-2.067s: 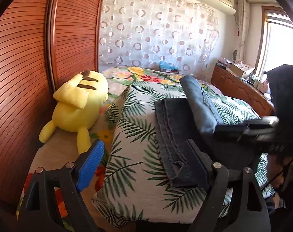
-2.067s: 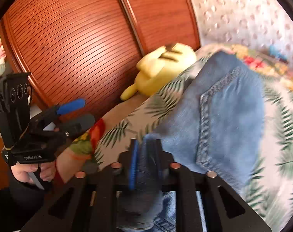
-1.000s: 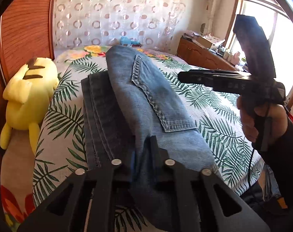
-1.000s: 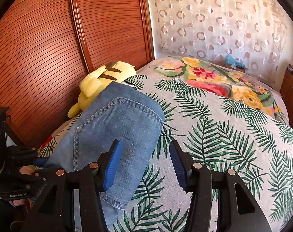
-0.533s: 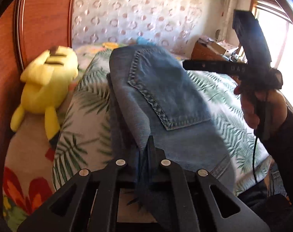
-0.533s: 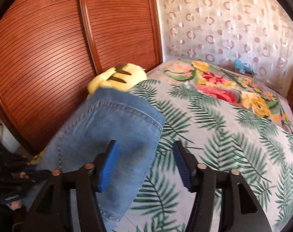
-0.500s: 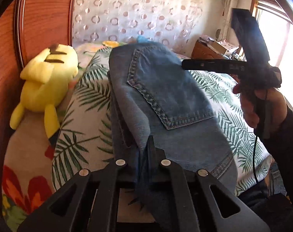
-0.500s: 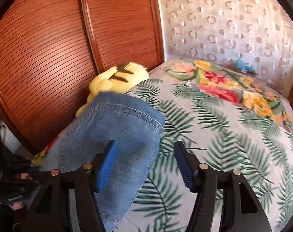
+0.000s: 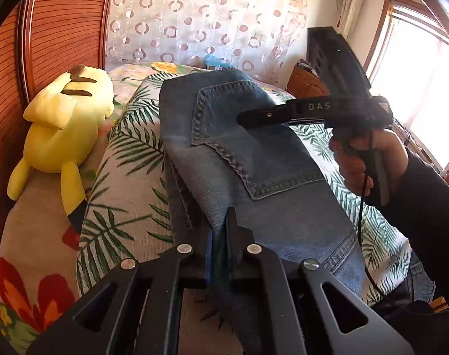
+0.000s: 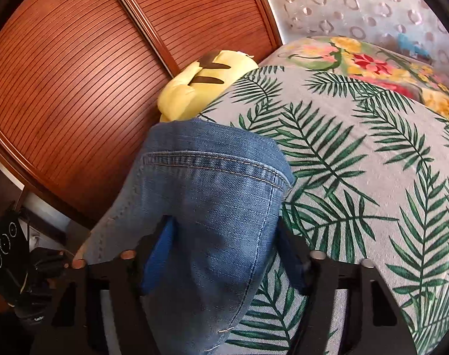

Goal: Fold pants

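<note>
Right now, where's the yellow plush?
The yellow plush lies at the bed's left side in the left wrist view, between the wooden wardrobe doors and the folded jeans.

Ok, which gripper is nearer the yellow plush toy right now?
Left, as far as I can judge. The left gripper is shut on the jeans, on the side facing the yellow plush toy. The right gripper hangs open over the jeans' far side.

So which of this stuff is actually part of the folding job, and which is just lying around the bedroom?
In the job:
- jeans, folded on the bed
- left tongs, shut on a denim fold
- right tongs, open over the jeans

Lying about:
- yellow plush toy
- palm-leaf bedspread
- wooden wardrobe doors
- circle-pattern curtain
</note>
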The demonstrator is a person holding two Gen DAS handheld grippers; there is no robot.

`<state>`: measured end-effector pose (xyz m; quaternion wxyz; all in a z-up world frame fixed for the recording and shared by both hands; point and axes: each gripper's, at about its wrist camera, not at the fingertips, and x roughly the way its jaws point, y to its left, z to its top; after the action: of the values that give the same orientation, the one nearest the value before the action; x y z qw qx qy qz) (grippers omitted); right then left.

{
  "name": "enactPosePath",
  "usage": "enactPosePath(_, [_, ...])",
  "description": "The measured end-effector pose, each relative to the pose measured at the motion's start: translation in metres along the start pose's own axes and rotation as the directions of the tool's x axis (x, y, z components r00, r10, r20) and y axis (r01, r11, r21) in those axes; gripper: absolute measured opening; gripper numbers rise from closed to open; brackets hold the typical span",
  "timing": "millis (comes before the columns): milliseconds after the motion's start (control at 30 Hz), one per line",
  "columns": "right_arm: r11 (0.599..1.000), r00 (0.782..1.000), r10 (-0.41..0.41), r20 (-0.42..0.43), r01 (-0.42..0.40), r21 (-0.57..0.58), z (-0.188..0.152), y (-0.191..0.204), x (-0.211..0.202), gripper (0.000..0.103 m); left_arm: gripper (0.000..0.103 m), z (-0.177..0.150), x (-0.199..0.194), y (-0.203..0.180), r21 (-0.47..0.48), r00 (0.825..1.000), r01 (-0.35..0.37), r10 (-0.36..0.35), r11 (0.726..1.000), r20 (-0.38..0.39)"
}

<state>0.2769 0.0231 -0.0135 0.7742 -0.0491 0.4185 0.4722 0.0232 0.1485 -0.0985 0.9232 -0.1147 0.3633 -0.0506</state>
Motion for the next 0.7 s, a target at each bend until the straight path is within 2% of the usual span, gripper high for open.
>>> enactPosePath(33, [1.0,1.0,0.011,0.008,-0.011,-0.004,0.001,0.001,-0.002,0.037,0.008,0.003,0.0,0.001,0.001,1.0,-0.003,0.003,1.0,0.004])
enactPosePath(100, [1.0,0.999,0.019,0.036,-0.019,-0.007,0.006,0.002,-0.006,0.031,0.008,0.011,0.001,0.005,0.001,1.0,-0.011,0.011,1.0,0.013])
enactPosePath(233, [1.0,0.995,0.01,0.095,-0.01,0.002,0.021,0.008,-0.008,0.024,0.008,0.034,0.002,0.013,-0.003,0.999,-0.025,0.025,1.0,0.041])
enactPosePath(433, [1.0,0.983,0.026,0.183,-0.028,0.012,0.066,0.003,-0.002,0.024,0.008,0.082,0.011,0.034,0.021,0.995,-0.067,0.065,0.998,0.081])
enactPosePath(700, [0.997,0.968,-0.008,0.251,-0.011,0.078,0.132,-0.04,0.041,0.024,0.008,0.158,0.061,0.075,0.066,0.991,-0.121,0.117,0.99,0.068])
